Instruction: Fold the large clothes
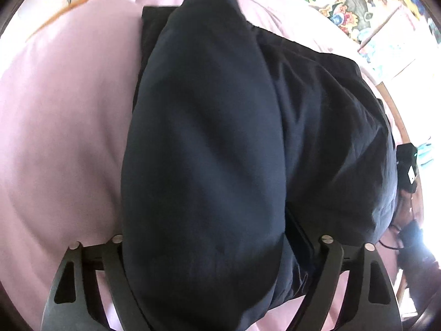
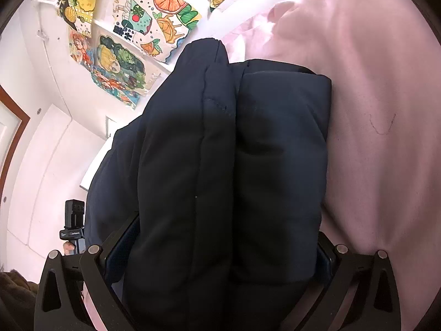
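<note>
A thick navy garment [image 1: 206, 124] lies folded in a long padded roll on a pink bed sheet [image 1: 60, 110]. In the left wrist view the roll runs away from me and fills the gap of my left gripper [image 1: 209, 229], whose fingers press on its near end. More of the garment spreads to the right. In the right wrist view the same navy garment [image 2: 234, 151] shows two stacked folds with a seam down the middle. My right gripper [image 2: 226, 231] is shut on it, blue pads [image 2: 121, 248] against both sides. The cloth hides both grippers' fingertips.
The pink sheet [image 2: 386, 110] stretches wide to the right of the garment. Colourful posters [image 2: 137, 41] hang on the white wall beyond the bed. A black device with a hand [image 2: 73, 220] shows at the garment's left side. A wooden frame [image 2: 11, 127] stands at far left.
</note>
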Action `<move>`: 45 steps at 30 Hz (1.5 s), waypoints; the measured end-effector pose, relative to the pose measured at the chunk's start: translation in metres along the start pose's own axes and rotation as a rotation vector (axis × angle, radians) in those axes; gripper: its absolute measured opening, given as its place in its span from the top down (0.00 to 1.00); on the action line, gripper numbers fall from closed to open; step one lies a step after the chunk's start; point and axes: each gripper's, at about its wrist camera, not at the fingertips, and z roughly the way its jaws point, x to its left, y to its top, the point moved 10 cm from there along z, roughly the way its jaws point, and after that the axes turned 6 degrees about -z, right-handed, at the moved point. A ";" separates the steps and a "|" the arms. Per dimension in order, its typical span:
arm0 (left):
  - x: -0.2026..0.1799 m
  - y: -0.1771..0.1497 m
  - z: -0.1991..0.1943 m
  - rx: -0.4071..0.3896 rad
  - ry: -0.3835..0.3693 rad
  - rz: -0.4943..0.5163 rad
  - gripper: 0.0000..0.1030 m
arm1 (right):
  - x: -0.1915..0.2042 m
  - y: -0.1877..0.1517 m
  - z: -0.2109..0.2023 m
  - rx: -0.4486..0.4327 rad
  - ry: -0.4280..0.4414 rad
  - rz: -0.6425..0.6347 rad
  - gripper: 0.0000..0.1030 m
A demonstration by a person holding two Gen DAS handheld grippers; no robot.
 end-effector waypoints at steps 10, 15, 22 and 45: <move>0.004 0.001 0.004 -0.008 0.027 0.055 0.25 | 0.001 0.001 0.000 0.006 -0.004 -0.001 0.00; 0.015 -0.003 0.004 0.002 0.003 0.062 0.31 | 0.006 0.002 0.003 0.038 -0.024 0.003 0.00; -0.016 0.003 -0.004 -0.058 0.044 0.106 0.74 | 0.026 0.007 -0.006 0.041 -0.066 -0.008 0.31; -0.102 -0.033 -0.117 -0.136 0.242 0.343 0.92 | 0.174 0.005 -0.087 -0.002 -0.242 -0.164 0.74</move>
